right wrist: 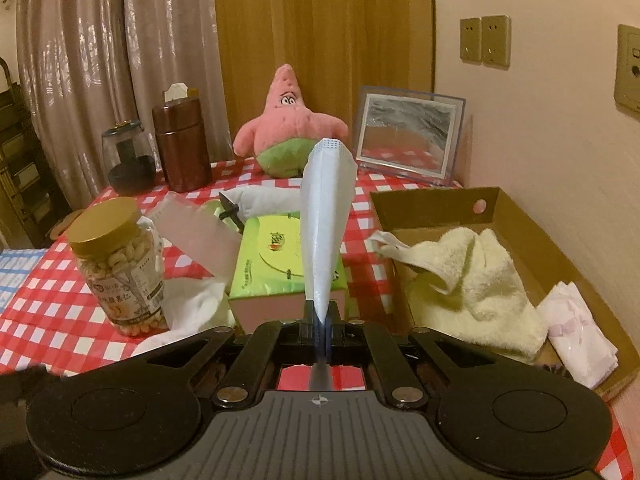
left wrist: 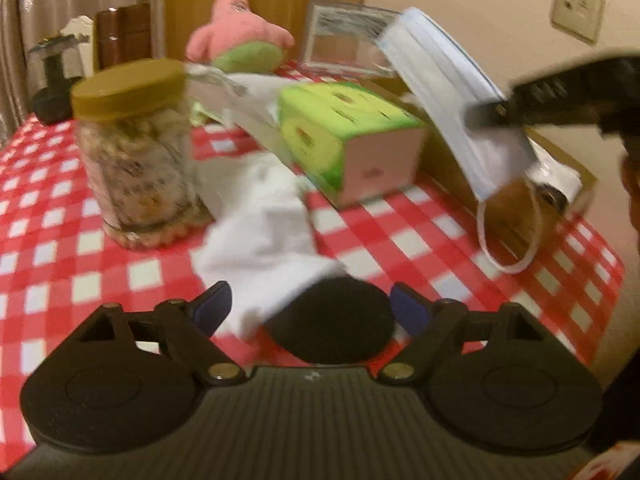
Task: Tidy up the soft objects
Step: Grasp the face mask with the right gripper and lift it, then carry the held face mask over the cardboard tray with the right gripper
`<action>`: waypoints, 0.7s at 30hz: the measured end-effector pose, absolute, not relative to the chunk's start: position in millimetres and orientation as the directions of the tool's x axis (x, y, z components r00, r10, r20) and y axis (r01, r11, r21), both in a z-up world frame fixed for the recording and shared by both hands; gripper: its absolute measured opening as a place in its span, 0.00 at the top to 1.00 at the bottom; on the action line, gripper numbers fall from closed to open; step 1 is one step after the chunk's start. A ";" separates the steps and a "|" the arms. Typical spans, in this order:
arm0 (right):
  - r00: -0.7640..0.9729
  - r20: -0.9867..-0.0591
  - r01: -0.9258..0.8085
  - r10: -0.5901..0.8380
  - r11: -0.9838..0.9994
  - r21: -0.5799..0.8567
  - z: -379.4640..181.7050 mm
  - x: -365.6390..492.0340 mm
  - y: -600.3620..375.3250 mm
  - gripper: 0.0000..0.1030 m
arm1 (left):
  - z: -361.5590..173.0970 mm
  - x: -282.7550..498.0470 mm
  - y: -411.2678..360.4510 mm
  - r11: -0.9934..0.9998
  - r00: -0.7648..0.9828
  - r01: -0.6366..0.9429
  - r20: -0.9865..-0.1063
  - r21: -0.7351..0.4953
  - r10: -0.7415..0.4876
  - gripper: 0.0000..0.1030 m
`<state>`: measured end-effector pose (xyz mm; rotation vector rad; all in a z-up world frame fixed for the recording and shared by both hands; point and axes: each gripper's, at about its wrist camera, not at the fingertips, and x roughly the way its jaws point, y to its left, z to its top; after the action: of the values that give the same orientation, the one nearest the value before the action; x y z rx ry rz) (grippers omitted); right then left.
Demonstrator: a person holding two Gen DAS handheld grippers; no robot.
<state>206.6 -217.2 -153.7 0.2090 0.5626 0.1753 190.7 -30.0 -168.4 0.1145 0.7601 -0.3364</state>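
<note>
pinching the face mask (right wrist: 326, 216) edge, our right gripper (right wrist: 320, 320) jaws are pressed together; left gripper (left wrist: 310, 312) spread, empty; we judge the mask light, limp.

We see a nut jar (right wrist: 120, 268) with a gold lid near the left on the checked tablecloth (right wrist: 52, 304). Right of it sits a green tissue box (right wrist: 276, 264). Far back stand a brown canister (right wrist: 182, 144), a dark glass vessel (right wrist: 128, 158) to its left, and a framed picture (right wrist: 408, 136) at the right.
</note>
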 end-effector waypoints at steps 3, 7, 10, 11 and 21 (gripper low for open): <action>0.832 -0.510 -0.101 0.218 0.964 0.248 -154.8 205.8 -220.4 0.97 | -177.5 186.2 -38.2 0.938 0.646 0.347 -0.719 -0.024 -0.257 0.24; 0.834 -0.507 -0.097 0.219 0.962 0.257 -154.4 206.3 -223.1 0.97 | -185.0 190.1 -42.7 0.951 0.651 0.309 -0.731 0.005 -0.207 0.19; 0.834 -0.506 -0.097 0.220 0.961 0.259 -154.7 206.3 -224.3 0.97 | -188.7 195.7 -44.5 0.959 0.652 0.283 -0.734 0.003 -0.190 0.13; 0.834 -0.506 -0.095 0.219 0.961 0.260 -154.6 206.4 -224.8 0.97 | -190.0 197.9 -44.8 0.959 0.643 0.283 -0.740 -0.011 -0.198 0.12; 0.837 -0.504 -0.081 0.214 0.959 0.273 -154.7 207.1 -230.4 0.97 | -200.7 191.0 -60.0 0.974 0.632 0.227 -0.761 -0.004 -0.150 0.10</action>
<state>207.1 -230.4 -154.7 0.2464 0.5588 0.1573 191.0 -60.0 -200.7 0.0955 0.8606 -0.2162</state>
